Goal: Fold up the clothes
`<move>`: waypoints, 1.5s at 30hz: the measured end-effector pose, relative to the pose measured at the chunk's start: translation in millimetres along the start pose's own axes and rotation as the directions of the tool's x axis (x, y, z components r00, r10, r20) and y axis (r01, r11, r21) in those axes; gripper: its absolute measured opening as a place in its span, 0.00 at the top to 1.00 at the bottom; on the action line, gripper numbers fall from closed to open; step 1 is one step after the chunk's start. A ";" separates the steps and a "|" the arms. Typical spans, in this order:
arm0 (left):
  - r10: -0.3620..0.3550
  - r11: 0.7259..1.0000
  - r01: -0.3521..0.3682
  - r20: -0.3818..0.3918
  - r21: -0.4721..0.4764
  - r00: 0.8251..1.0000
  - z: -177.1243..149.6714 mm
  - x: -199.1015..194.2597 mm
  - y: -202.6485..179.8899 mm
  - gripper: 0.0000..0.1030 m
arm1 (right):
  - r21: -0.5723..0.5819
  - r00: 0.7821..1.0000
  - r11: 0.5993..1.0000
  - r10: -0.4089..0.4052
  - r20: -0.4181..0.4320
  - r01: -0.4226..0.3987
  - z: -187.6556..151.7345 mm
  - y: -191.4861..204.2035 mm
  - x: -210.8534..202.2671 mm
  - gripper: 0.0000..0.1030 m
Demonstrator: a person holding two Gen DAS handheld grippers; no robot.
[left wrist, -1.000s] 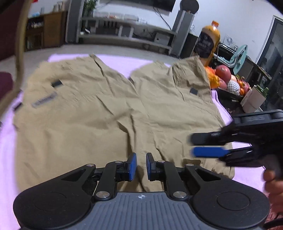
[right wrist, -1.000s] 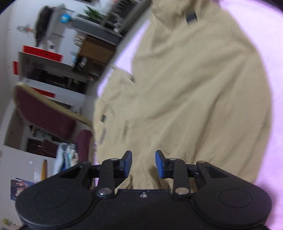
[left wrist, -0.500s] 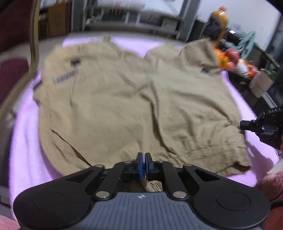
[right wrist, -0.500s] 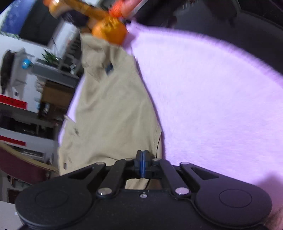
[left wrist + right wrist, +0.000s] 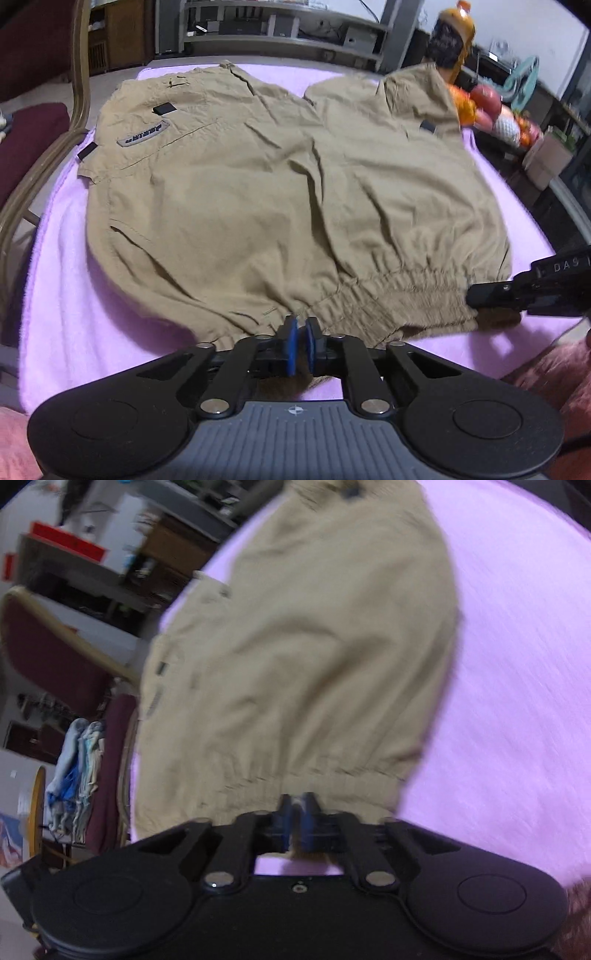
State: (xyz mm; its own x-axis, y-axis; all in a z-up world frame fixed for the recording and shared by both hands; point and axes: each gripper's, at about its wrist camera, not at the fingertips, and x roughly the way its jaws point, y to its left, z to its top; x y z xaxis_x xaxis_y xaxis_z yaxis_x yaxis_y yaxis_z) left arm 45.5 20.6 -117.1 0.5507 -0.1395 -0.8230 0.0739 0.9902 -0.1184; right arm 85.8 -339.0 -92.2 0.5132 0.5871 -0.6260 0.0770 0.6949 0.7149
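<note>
Khaki shorts (image 5: 266, 192) lie flat on a pink fleece blanket (image 5: 66, 280), legs pointing away, elastic waistband (image 5: 388, 299) at the near edge. Left gripper (image 5: 299, 341): blue-padded fingers nearly pressed together, pinching the waistband edge near the middle of the garment. Right gripper (image 5: 297, 821): pads drawn close, clamped on the gathered waistband; this view is motion-blurred, so fine detail is soft. Only the left wrist view shows the whole garment: both legs, a grey rubbery logo patch (image 5: 144, 134), small black tabs (image 5: 163, 109), pocket seams, and the right gripper's black body coming in at the waistband's right corner. It also shows an orange soda bottle (image 5: 452, 38) and a heap of fruit (image 5: 491, 110) behind the far right leg, touching or just beside it, cannot tell which, plus a wooden chair frame (image 5: 79, 74) at left. Only the right wrist view shows one leg lengthways with wide bare blanket to its right, a maroon upholstered chair (image 5: 48, 653), and pale cloths (image 5: 77, 771) hanging over something at left. Fabric is thin woven cotton-like cloth, matte, creased; the waistband is ruched in tight ridges. Blanket is fuzzy, plush. Gripper housings are matte black plastic with round discs and metal pivot pins.
</note>
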 end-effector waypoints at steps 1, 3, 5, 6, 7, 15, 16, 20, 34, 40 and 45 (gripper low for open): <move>0.023 1.000 -0.023 -0.009 0.018 1.000 -0.6 -3.8 -2.7 0.87 | -0.009 1.000 1.000 0.000 -0.010 0.000 -0.7 2.8 -1.0 1.00; 0.078 0.995 -0.078 -0.006 0.054 0.997 -1.6 -14.7 -8.7 0.92 | -0.026 1.000 1.000 -0.001 -0.029 0.000 -2.0 8.5 -3.1 0.88; 0.073 0.995 -0.077 0.065 0.062 0.995 2.6 -31.7 -13.1 0.93 | -0.043 0.999 0.999 -0.002 -0.049 0.000 -3.3 14.1 -5.2 0.83; 0.054 0.996 -0.062 0.114 0.062 0.992 8.4 -41.6 -16.5 0.93 | -0.060 0.999 0.998 0.007 -0.031 -0.009 0.5 19.4 -13.7 0.83; 0.039 0.996 -0.051 0.172 0.069 0.984 15.2 -52.3 -22.6 0.92 | -0.096 0.999 0.995 0.017 0.029 -0.014 9.9 28.7 -31.7 0.83; -0.049 0.971 -0.026 0.307 0.236 0.950 39.2 -38.0 -114.0 0.91 | -0.279 0.855 0.954 0.052 0.517 0.111 88.8 79.1 -141.7 0.75; -0.059 0.966 -0.023 0.308 0.258 0.950 40.7 -31.8 -126.2 0.90 | -0.266 0.841 0.958 0.053 0.539 0.110 96.4 75.5 -143.5 0.74; -0.102 0.939 -0.012 0.310 0.345 0.945 46.7 -6.9 -174.8 0.88 | -0.164 0.863 0.980 -0.012 0.505 0.110 111.8 36.1 -115.3 0.65; 0.000 0.856 -0.100 0.193 0.506 0.981 51.8 92.6 -277.6 0.58 | 0.080 0.921 0.995 -0.079 0.380 0.052 144.9 -48.8 -50.3 0.64; 0.018 0.882 -0.088 0.153 0.463 0.988 63.3 102.6 -269.4 0.72 | 0.037 0.935 0.998 -0.052 0.350 0.042 151.1 -45.9 -40.2 0.61; -0.002 0.920 -0.064 0.170 0.387 0.985 87.0 77.0 -242.1 0.95 | -0.019 0.936 0.998 -0.047 0.347 0.058 151.8 -35.5 -35.7 0.58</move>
State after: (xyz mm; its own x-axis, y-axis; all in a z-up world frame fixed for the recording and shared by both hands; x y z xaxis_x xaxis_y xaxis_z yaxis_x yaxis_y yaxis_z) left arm 142.4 -229.5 -103.5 0.6837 -0.1391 -0.7164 0.3543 0.9215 0.1591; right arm 194.6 -447.7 -48.0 0.7740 0.3726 -0.5120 0.0901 0.7354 0.6716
